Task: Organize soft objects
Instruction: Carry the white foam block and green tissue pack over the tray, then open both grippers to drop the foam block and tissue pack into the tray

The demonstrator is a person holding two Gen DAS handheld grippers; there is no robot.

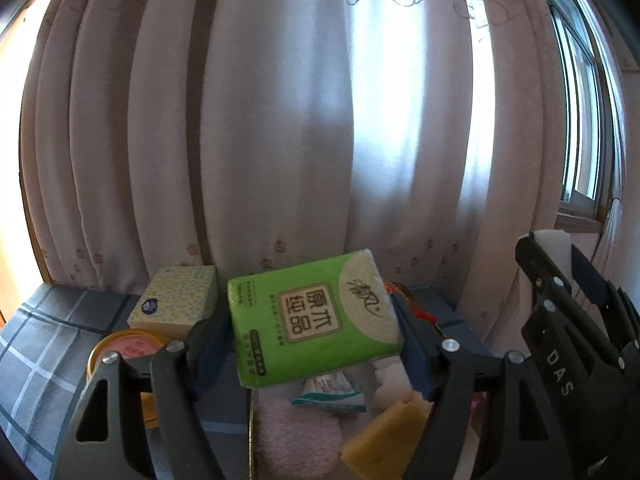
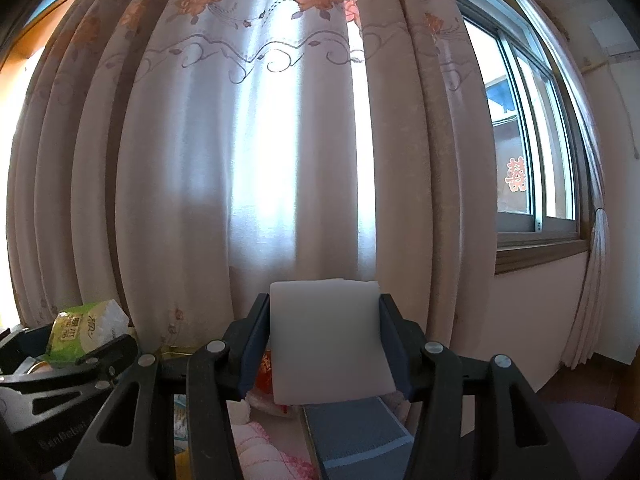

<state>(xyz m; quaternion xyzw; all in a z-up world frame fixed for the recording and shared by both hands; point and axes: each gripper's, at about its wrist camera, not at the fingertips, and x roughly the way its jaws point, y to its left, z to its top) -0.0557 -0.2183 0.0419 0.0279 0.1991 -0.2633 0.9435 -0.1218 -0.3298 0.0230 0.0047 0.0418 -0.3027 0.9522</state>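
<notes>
Tissue pack [image 1: 316, 320], lower centre of the left wrist view: light, compressible, slick wrap; left gripper [image 1: 316, 344] jaws clamp its short sides. White sponge block [image 2: 330, 340], lower centre of the right wrist view: soft, springy; right gripper [image 2: 326, 352] jaws clamp its side faces.

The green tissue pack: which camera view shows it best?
The left wrist view. There the green tissue pack fills the centre, label facing the camera, clamped between the left gripper jaws. The right wrist view shows it only small, at the left edge, seen from the side.
</notes>
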